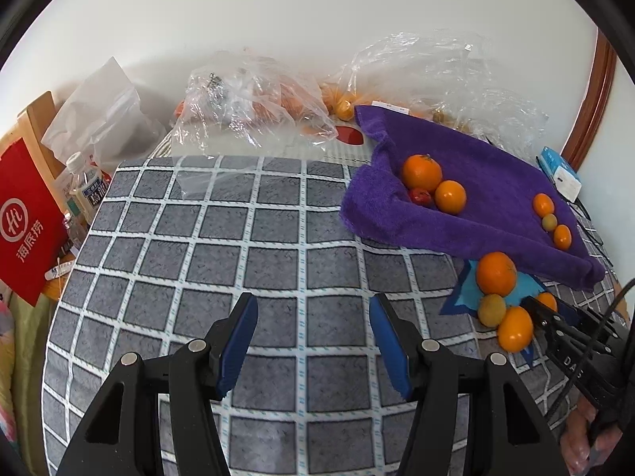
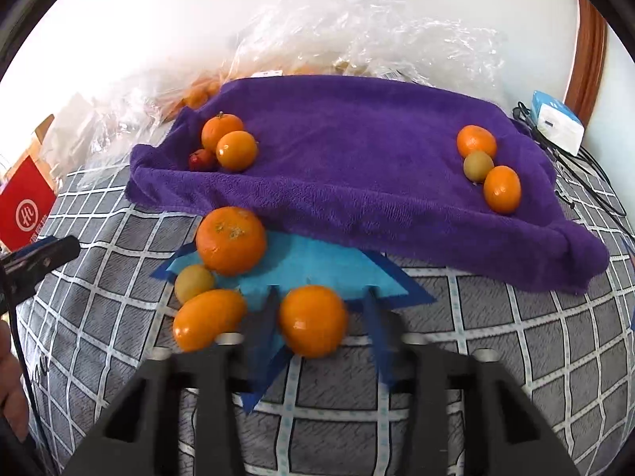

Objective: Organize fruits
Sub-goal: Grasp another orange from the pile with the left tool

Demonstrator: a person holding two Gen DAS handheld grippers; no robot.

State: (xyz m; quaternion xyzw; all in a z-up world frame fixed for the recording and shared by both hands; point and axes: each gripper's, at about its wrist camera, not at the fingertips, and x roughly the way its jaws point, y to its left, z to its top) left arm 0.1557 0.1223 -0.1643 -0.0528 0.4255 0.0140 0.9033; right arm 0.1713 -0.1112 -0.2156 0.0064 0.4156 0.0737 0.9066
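A purple towel [image 2: 357,166] lies on the checked tablecloth [image 1: 198,238]. It bears two fruit groups: two oranges and a small red fruit [image 2: 200,160] at its left, two oranges and a greenish fruit [image 2: 478,165] at its right. On a blue paper [image 2: 317,265] in front lie a big orange [image 2: 231,240], a yellowish fruit [image 2: 193,283], an oval orange [image 2: 208,319] and a round orange [image 2: 313,319]. My right gripper [image 2: 321,309], blurred, is shut on that round orange. My left gripper [image 1: 313,317] hangs open over bare cloth, nothing between its fingers.
Clear plastic bags [image 1: 254,99] with more fruit lie along the white wall behind the towel. A red bag [image 1: 27,218] and bottles [image 1: 85,186] stand off the table's left edge. A blue-white box [image 2: 557,123] and cables sit at the right. A hand [image 2: 10,377] shows at the left edge.
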